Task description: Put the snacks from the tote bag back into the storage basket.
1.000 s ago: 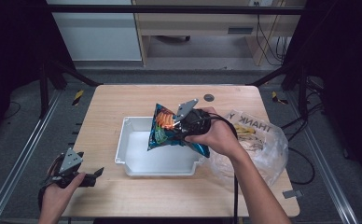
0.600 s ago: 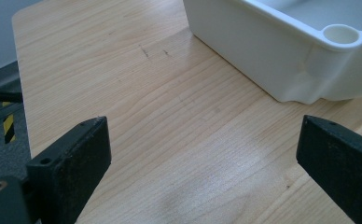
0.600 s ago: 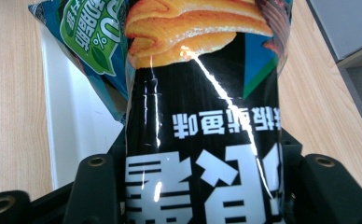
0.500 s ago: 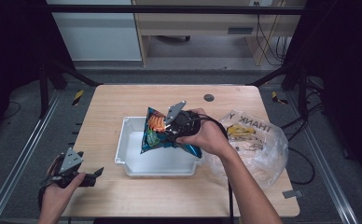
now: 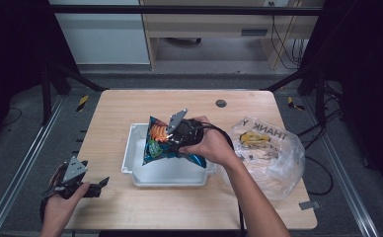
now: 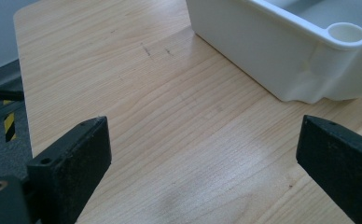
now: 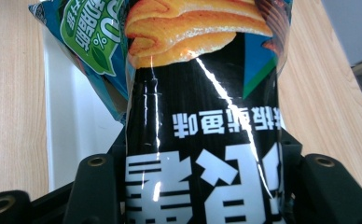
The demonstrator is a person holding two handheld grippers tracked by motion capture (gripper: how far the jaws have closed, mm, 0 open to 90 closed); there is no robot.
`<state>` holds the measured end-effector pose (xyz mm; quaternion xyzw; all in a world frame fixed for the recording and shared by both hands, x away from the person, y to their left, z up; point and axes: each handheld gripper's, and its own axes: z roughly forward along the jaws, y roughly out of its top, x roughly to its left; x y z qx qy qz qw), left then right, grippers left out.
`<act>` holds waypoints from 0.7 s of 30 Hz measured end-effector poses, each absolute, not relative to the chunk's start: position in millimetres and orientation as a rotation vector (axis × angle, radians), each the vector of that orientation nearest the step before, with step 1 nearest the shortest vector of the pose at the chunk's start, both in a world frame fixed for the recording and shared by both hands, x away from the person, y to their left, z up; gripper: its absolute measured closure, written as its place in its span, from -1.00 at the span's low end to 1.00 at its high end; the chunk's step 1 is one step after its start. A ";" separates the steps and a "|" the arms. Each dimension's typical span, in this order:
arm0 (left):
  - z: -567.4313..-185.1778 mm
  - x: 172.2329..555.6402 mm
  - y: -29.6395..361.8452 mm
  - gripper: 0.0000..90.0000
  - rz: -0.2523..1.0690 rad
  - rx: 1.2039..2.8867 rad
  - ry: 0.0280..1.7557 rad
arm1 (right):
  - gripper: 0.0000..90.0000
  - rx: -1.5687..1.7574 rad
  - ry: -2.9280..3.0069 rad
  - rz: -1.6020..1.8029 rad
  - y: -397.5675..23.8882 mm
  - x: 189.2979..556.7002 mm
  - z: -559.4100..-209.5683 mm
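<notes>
The right gripper (image 5: pixel 172 140) pinches a bag of crisps (image 5: pixel 161 143) and holds it over the white tray (image 5: pixel 130 148) in the middle of the wooden table (image 5: pixel 115 106). In the right gripper view the bag (image 7: pixel 202 116) sits squeezed between the two black jaws, its print upside down, and its lower end is cut off by the frame. From above, the right hand (image 5: pixel 211 145) covers much of the gripper and part of the bag, so whether the bag touches the tray floor cannot be told. The left gripper (image 5: pixel 98 183) rests near the table's front left corner, its jaws spread wide with bare wood between them and the tray's corner (image 6: pixel 309 60) just ahead. A crumpled clear plastic bag (image 5: pixel 268 150) lies right of the tray; its contents are hard to make out.
</notes>
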<state>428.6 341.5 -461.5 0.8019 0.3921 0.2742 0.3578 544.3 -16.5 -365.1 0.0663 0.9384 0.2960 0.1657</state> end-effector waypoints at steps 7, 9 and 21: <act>-461.1 428.3 341.2 -0.94 0.712 2.076 1.006 | 0.00 0.164 2.696 0.811 -5.8 546.5 -372.2; -461.3 428.4 340.7 -0.94 0.712 2.083 1.002 | 0.00 0.163 2.695 0.813 -3.6 546.3 -373.7; -461.9 429.4 340.1 -0.94 0.714 2.086 1.001 | 0.00 0.126 2.727 0.764 6.2 549.5 -383.5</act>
